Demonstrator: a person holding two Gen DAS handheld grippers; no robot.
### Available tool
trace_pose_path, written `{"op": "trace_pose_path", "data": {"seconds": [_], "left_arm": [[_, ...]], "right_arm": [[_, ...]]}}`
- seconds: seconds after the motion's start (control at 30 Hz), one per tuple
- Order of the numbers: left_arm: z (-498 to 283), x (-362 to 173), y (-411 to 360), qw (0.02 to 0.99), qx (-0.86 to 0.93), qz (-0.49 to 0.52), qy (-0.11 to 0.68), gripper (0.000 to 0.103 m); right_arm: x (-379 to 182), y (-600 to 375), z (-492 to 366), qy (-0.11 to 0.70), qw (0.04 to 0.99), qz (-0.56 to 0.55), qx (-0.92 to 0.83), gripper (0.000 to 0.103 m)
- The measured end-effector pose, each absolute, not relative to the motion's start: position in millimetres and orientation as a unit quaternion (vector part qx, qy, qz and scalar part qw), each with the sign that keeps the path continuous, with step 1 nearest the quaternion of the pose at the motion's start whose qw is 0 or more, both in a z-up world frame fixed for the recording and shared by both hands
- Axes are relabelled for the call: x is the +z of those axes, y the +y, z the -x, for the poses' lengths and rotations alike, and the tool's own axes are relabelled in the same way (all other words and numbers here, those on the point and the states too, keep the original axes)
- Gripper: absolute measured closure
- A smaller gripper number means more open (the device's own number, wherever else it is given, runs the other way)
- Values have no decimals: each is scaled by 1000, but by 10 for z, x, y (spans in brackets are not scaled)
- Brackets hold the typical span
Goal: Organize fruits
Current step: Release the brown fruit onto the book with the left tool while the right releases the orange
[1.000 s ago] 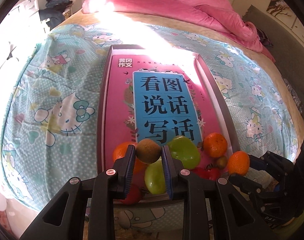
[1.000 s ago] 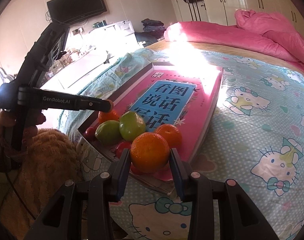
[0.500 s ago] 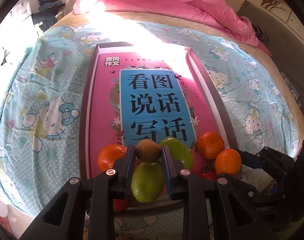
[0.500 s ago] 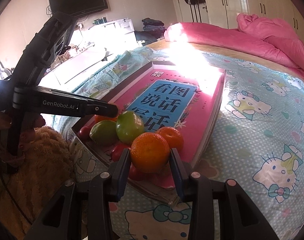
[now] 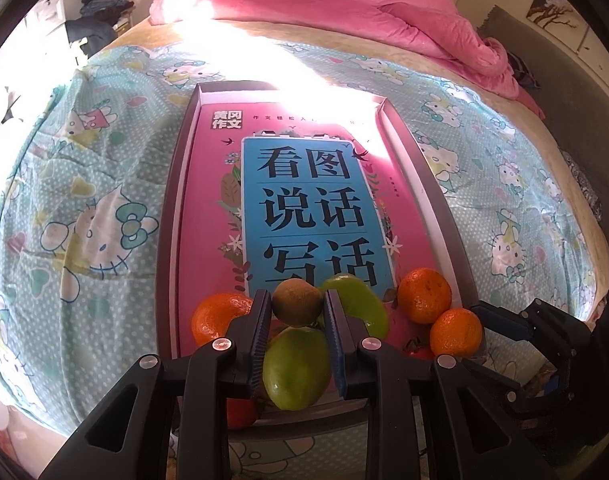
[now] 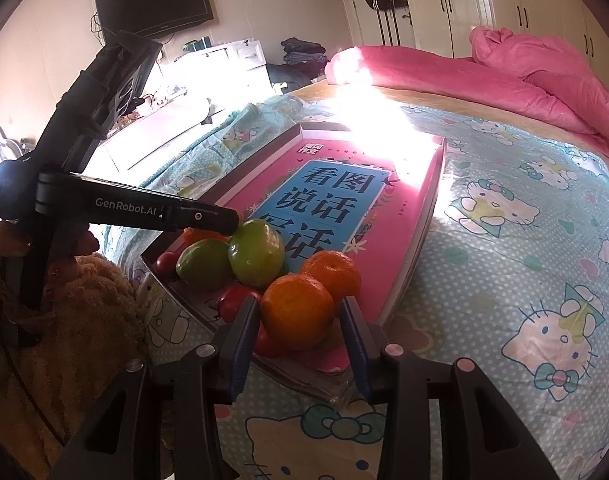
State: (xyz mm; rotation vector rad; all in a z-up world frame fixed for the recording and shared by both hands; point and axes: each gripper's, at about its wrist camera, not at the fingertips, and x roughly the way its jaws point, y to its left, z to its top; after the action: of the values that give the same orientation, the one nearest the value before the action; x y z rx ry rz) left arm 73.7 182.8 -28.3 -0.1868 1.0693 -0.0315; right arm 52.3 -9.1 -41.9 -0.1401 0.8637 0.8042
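Left gripper: jaws clamped on kiwi, held above green fruit at tray near end. Right gripper: jaws just been opening, slightly apart, orange between them. Second orange at 1 o'clock beyond. Pink book fills tray farther back.

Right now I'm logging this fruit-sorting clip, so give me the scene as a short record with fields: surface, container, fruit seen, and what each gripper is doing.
surface: bed with a cartoon-cat sheet
container: shallow tray holding a pink book
fruit seen: kiwi, green fruits, oranges, red fruits, all clustered at the tray's near end
left gripper: shut on the kiwi, above the pile
right gripper: jaws have just been opening; the front orange sits between them with gaps on both sides, so it looks released
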Motion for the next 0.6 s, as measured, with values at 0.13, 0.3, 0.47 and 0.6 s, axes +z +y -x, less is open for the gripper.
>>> {"op": "trace_pose_path", "data": {"seconds": [0.13, 0.3, 0.47, 0.6], "left_arm": [[-738, -284, 1835, 856, -15, 91, 509, 76], [-736, -289, 1847, 855, -15, 94, 509, 75], [-737, -288, 1852, 855, -16, 97, 509, 75], [-740, -294, 1848, 855, -16, 98, 509, 75]], "right_arm": [[-434, -120, -524, 411, 828, 63, 377, 55], [-432, -135, -500, 413, 826, 63, 378, 54], [-423, -132, -467, 413, 825, 67, 380, 54], [-413, -138, -466, 413, 825, 66, 380, 54]]}}
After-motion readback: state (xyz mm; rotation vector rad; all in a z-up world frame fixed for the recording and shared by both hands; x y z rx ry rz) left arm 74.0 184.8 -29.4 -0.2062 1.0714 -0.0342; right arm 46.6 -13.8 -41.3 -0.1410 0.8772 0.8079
